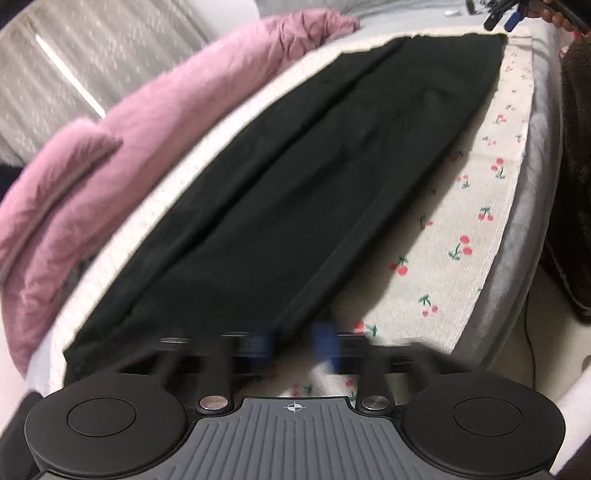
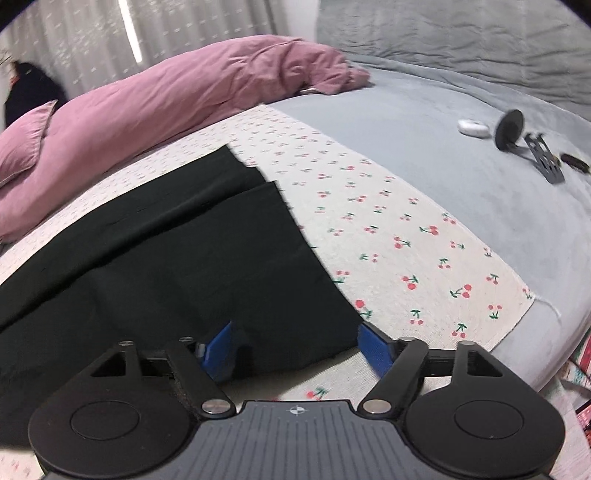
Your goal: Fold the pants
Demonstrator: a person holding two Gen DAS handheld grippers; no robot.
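Black pants (image 1: 288,192) lie flat and lengthwise on a white cherry-print cloth (image 1: 461,221) on the bed. In the left wrist view, which is blurred, my left gripper (image 1: 295,343) is at the near end of the pants, its blue pads (image 1: 327,347) a small gap apart at the near right corner; I cannot tell whether they hold cloth. In the right wrist view my right gripper (image 2: 299,347) is open, blue pads (image 2: 375,345) wide apart over the near edge of the pants (image 2: 177,258). The right gripper also shows far off at the pants' other end (image 1: 506,16).
A pink duvet (image 2: 147,122) and pillow (image 1: 55,173) lie along the far side of the cloth. A grey sheet (image 2: 461,184) carries a white case (image 2: 472,127) and a black stand (image 2: 528,144). Curtains (image 2: 92,48) hang behind. The bed edge (image 1: 524,236) drops off on the right.
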